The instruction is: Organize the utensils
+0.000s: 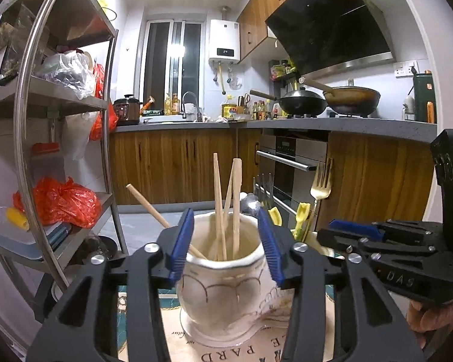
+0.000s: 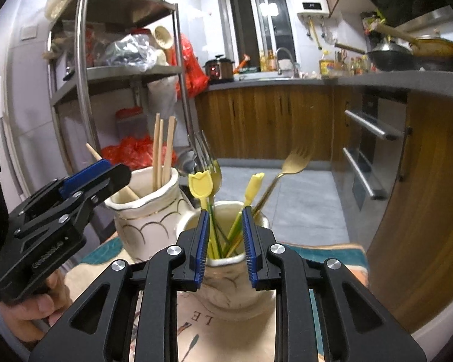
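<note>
A cream ceramic jar (image 1: 223, 289) with gold scallop lines holds several wooden chopsticks (image 1: 219, 199). My left gripper (image 1: 225, 247) is open, one blue pad on each side of the jar's rim, holding nothing. It also shows in the right wrist view (image 2: 96, 178). A second cream jar (image 2: 226, 271) holds yellow tulip-topped picks (image 2: 200, 185) and a gold fork (image 2: 293, 163). My right gripper (image 2: 225, 247) is open, its pads either side of that jar's mouth. Silver forks (image 2: 204, 150) stand behind the two jars.
Both jars stand on a printed placemat (image 2: 202, 325). A steel shelf rack (image 1: 45, 120) with red bags is at the left. Wood cabinets and an oven (image 1: 290, 166) lie ahead, with woks on the stove (image 1: 302, 102).
</note>
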A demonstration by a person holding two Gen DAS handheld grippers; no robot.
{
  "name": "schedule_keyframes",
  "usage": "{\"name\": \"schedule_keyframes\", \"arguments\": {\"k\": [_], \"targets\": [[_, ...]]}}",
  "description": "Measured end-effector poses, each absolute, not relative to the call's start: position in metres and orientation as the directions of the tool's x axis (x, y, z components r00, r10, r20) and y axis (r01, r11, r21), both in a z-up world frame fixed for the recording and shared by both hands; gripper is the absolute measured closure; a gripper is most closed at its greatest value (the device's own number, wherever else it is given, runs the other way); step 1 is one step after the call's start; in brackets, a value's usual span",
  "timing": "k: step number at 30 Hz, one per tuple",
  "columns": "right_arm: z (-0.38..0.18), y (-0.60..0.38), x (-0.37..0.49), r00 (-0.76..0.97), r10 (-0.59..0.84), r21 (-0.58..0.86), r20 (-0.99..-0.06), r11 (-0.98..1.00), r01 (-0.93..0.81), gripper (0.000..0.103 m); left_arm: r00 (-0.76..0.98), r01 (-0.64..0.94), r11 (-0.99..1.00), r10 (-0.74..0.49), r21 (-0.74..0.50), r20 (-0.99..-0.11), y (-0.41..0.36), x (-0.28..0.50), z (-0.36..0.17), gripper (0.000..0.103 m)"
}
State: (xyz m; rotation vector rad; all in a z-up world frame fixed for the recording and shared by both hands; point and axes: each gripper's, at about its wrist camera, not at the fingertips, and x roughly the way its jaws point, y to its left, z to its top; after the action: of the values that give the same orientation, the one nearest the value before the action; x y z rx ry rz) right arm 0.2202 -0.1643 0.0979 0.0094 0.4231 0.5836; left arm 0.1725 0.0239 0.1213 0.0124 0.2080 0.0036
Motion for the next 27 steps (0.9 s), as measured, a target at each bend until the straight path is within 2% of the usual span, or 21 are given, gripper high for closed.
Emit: {"name": "schedule_keyframes", "arguments": {"k": [2,4,5,6,7,8,11,12,18,27], "targets": [[0.1,-0.169,0.215,0.765,0.53,0.125,-0.367,0.843,-0.524,0.077,0.979,0.004,1.0,-0.002,0.006,-0.205,0.024,0.166,0.121,0.047],[0.099,-0.173,0.21,0.775,0.525,0.129,-0.35,0.847,-0.516,0.065,0.98,0.004,1.0,-0.004,-0.001,-0.201,0.025,0.158,0.122,0.044],[0.099,-0.175,0.207,0.781,0.524,0.13,-0.341,0.849,-0.512,0.061,0.98,0.003,1.0,-0.004,-0.005,-0.201,0.027,0.155,0.121,0.037],[0.098,-0.178,0.204,0.787,0.523,0.128,-0.327,0.85,-0.511,0.051,0.98,0.002,1.0,-0.004,-0.009,-0.2,0.027,0.153,0.121,0.033],[0.097,-0.179,0.201,0.794,0.519,0.125,-0.316,0.853,-0.507,0.043,0.981,0.001,1.0,-0.004,-0.016,-0.195,0.028,0.148,0.12,0.024],[0.096,-0.18,0.198,0.8,0.514,0.12,-0.308,0.856,-0.503,0.04,0.982,-0.002,1.0,-0.002,-0.019,-0.189,0.03,0.145,0.119,0.018],[0.092,-0.185,0.189,0.809,0.509,0.124,-0.294,0.86,-0.496,0.03,0.983,-0.001,1.0,-0.004,-0.026,-0.184,0.032,0.132,0.112,0.008],[0.091,-0.186,0.186,0.812,0.508,0.126,-0.288,0.86,-0.494,0.025,0.982,-0.006,1.0,0.001,-0.024,-0.187,0.033,0.129,0.109,0.007],[0.086,-0.195,0.171,0.844,0.48,0.135,-0.238,0.877,-0.46,0.011,0.979,-0.003,0.999,-0.006,-0.046,-0.206,0.044,0.113,0.097,0.006],[0.073,-0.201,0.151,0.877,0.442,0.123,-0.186,0.896,-0.426,0.007,0.983,0.012,0.998,-0.024,-0.065,-0.184,0.048,0.099,0.086,0.006]]}}
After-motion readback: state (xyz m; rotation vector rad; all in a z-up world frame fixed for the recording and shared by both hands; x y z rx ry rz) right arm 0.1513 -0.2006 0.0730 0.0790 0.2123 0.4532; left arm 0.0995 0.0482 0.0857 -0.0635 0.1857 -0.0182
